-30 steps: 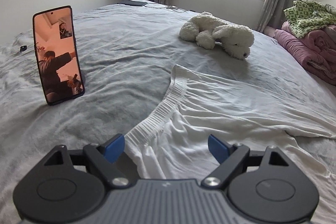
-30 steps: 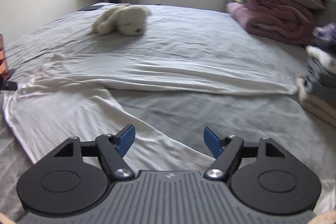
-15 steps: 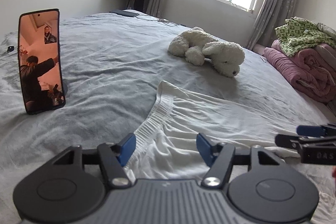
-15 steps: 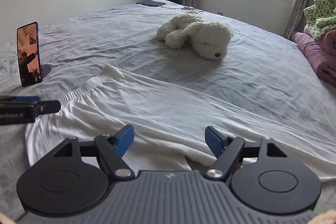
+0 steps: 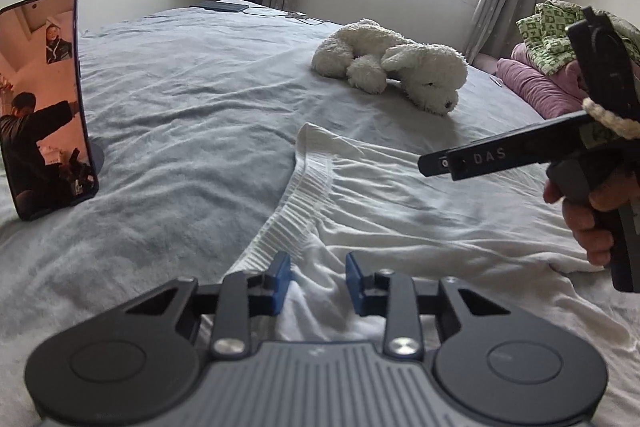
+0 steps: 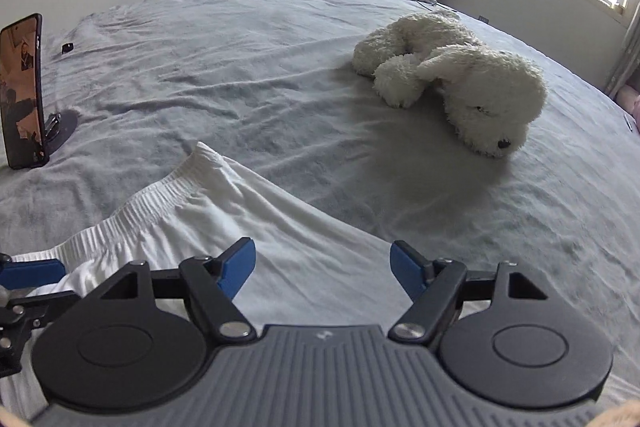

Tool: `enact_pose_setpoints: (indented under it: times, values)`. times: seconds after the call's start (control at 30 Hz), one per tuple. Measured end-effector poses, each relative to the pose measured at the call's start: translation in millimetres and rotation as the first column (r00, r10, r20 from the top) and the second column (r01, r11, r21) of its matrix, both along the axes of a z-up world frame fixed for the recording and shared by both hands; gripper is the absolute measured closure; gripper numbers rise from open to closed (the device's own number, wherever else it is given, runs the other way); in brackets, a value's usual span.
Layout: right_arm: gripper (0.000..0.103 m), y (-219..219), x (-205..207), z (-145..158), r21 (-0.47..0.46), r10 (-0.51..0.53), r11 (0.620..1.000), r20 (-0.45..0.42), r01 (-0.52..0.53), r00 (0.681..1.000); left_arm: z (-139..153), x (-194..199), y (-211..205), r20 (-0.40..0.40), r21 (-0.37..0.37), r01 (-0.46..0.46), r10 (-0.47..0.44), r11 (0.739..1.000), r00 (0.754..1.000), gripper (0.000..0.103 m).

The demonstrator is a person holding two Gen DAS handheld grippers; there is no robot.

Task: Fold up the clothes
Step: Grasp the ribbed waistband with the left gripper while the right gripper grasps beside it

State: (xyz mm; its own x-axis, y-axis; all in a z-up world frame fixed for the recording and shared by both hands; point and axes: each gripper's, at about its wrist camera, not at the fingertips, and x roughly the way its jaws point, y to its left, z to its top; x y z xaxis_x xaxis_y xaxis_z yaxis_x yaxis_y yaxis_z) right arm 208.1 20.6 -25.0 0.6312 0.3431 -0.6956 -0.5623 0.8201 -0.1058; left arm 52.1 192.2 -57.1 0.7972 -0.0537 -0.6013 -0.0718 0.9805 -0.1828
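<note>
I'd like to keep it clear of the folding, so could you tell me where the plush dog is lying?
The plush dog lies on the grey bed toward the window, beyond the white garment's waistband; both views show it right of centre.

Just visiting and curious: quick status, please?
Left gripper closing over white garment's waistband. Right gripper open above it, empty. Plush dog and phone lie clear.

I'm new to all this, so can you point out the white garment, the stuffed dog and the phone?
white garment (image 5: 400,203), left wrist view, on its flat cloth.
stuffed dog (image 6: 480,87), right wrist view, on its head.
phone (image 5: 44,99), left wrist view, on its lit screen.
</note>
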Motion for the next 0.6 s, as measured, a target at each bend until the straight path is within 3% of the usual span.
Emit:
enact_pose_setpoints:
  times: [0.2, 0.23, 0.33, 0.4, 0.47, 0.6]
  values:
    - [0.026, 7, 30, -15, -0.039, -0.007, 0.999, -0.018, 0.006, 1.0, -3, 4, 5, -0.025, -0.012, -0.04, 0.04, 0.999, 0.999, 0.089]
    - [0.029, 7, 34, -17, -0.033, -0.011, 0.999, -0.026, 0.01, 1.0, -3, 5, 6, -0.029, -0.018, -0.044, 0.044, 0.999, 0.999, 0.091]
    - [0.046, 5, 42, -22, 0.0, -0.02, 1.0, -0.066, 0.02, 0.998, -4, 7, 7, -0.039, -0.027, -0.055, 0.054, 0.998, 0.998, 0.092]
    - [0.067, 9, 40, -22, 0.013, -0.007, 1.0, -0.078, 0.008, 0.997, -4, 8, 6, -0.041, -0.025, -0.059, 0.058, 0.998, 0.997, 0.093]
    - [0.1, 17, 35, -19, -0.002, 0.014, 1.0, -0.08, -0.014, 0.997, -5, 8, 5, -0.04, -0.019, -0.064, 0.063, 0.998, 0.997, 0.093]
    - [0.1, 25, 22, -11, -0.054, 0.037, 0.998, -0.043, -0.039, 0.998, -5, 9, 4, -0.038, -0.017, -0.07, 0.07, 0.997, 0.997, 0.093]
